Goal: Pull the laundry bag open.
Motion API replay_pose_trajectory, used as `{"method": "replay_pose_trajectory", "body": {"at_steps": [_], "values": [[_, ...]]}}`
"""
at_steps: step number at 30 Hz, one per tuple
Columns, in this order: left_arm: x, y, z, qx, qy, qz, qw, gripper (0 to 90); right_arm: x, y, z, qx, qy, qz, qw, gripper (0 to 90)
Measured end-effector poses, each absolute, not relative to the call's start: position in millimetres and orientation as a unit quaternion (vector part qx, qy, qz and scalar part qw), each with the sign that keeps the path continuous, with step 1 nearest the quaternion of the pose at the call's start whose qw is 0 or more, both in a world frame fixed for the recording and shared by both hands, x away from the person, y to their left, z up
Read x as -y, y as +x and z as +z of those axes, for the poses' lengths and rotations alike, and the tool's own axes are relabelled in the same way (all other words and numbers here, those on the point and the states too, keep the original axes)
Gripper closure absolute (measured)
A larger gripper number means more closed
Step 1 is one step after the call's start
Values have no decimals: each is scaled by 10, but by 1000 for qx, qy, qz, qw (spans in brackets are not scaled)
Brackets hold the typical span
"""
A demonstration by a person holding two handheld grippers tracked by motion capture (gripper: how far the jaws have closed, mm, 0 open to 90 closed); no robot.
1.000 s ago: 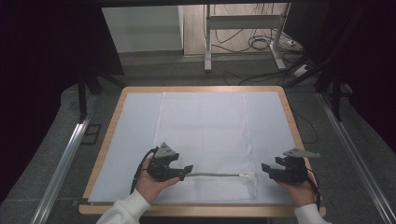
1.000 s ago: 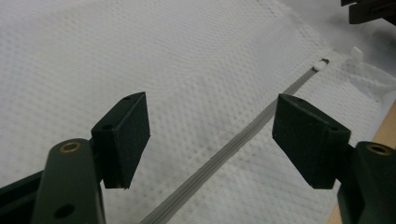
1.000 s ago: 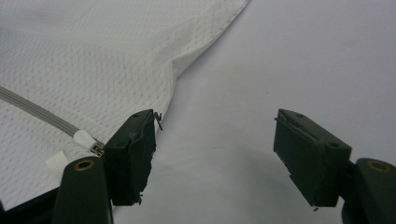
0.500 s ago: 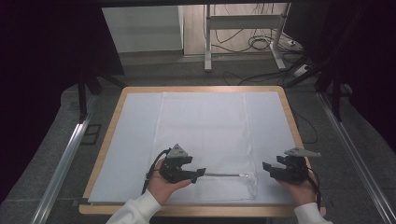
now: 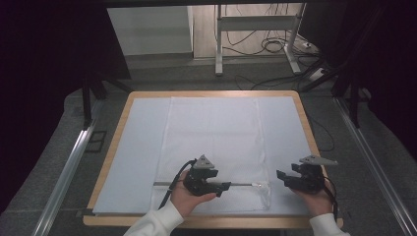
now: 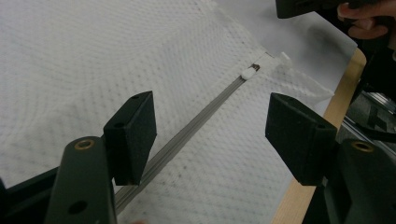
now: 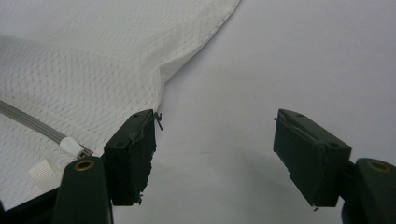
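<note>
Left tongs (image 6: pixel 211 135), jaws spread but just closing with nothing pinched, straddle the zipper (image 6: pixel 196 123) of the mesh bag (image 5: pixel 212 142), whose line runs toward the slider (image 6: pixel 249 72) near the right tongs (image 7: pixel 215 158), spread and empty beside the bag's edge.

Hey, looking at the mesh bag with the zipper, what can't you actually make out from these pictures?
- Mesh bag: high view, its near left part hidden behind the left gripper and hand.
- Zipper: left gripper view, lower end cut off behind a finger.
- Zipper pull: right gripper view, too small to tell its tab's position.
- Bag contents: weave too fine to see through.
</note>
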State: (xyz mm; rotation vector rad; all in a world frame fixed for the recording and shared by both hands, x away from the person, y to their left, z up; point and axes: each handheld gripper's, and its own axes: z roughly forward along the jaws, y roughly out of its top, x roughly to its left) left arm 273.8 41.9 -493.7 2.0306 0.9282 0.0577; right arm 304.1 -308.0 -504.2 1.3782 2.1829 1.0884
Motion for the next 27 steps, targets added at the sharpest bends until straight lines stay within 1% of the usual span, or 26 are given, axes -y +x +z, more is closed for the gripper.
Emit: {"method": "replay_pose_trajectory", "body": {"at_steps": [12, 17, 18, 19, 21, 27], "values": [[-323, 2778, -4901, -374, 813, 22, 445, 341, 3067, 3044, -5043, -768, 485, 382, 170, 291], [-217, 2814, -4916, -370, 818, 16, 441, 367, 3061, 3047, -5040, -768, 484, 384, 169, 290], [-201, 2823, -4919, -370, 818, 15, 440, 382, 3064, 3048, -5040, -767, 485, 384, 169, 291], [-181, 2832, -4924, -370, 818, 10, 441, 416, 3064, 3048, -5041, -767, 485, 384, 169, 289], [-138, 2852, -4941, -372, 818, -1, 439, 425, 3062, 3049, -5046, -768, 484, 382, 170, 287], [-20, 2899, -5005, -371, 824, -8, 429, 451, 3071, 3051, -5045, -767, 485, 383, 171, 286]]}}
